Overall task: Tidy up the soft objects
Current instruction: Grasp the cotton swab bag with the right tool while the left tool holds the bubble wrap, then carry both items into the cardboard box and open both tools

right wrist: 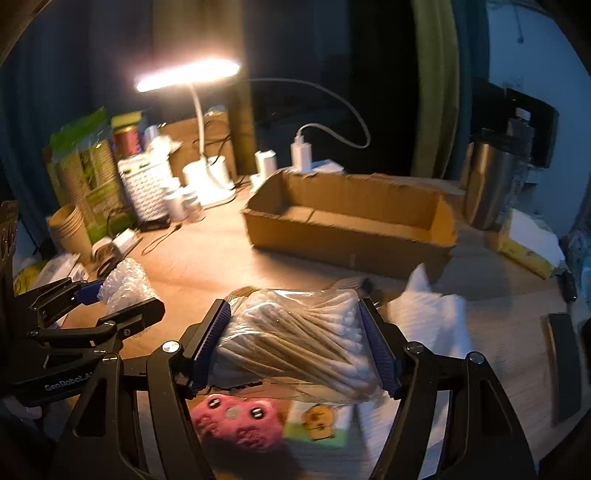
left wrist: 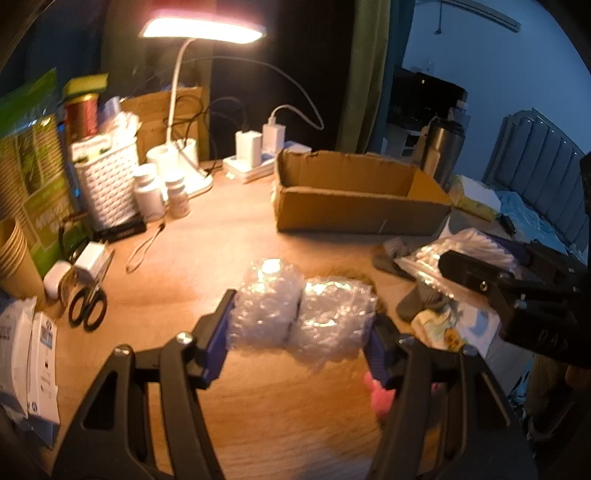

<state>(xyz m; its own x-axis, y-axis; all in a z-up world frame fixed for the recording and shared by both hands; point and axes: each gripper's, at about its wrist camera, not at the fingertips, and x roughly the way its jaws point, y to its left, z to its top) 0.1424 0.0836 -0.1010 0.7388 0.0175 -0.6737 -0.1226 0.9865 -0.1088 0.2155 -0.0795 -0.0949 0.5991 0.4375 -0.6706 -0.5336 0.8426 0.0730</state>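
My left gripper [left wrist: 299, 332] is shut on a wad of clear bubble wrap [left wrist: 301, 312] and holds it above the wooden desk [left wrist: 207, 240]; the wad also shows in the right wrist view [right wrist: 123, 282]. My right gripper [right wrist: 295, 343] is shut on a clear bag of cotton swabs [right wrist: 295, 332], also seen in the left wrist view [left wrist: 469, 251]. An open cardboard box [right wrist: 347, 225] stands behind, empty as far as I see. A pink soft toy [right wrist: 236, 421] and a white cloth [right wrist: 428, 314] lie under and beside the bag.
A lit desk lamp [left wrist: 203, 29], white basket [left wrist: 107, 184], pill bottles [left wrist: 147, 192], paper cups [left wrist: 14, 251] and scissors [left wrist: 86, 302] crowd the left. A steel flask [right wrist: 487, 184] stands right of the box. Chargers and cables [left wrist: 273, 136] are at the back.
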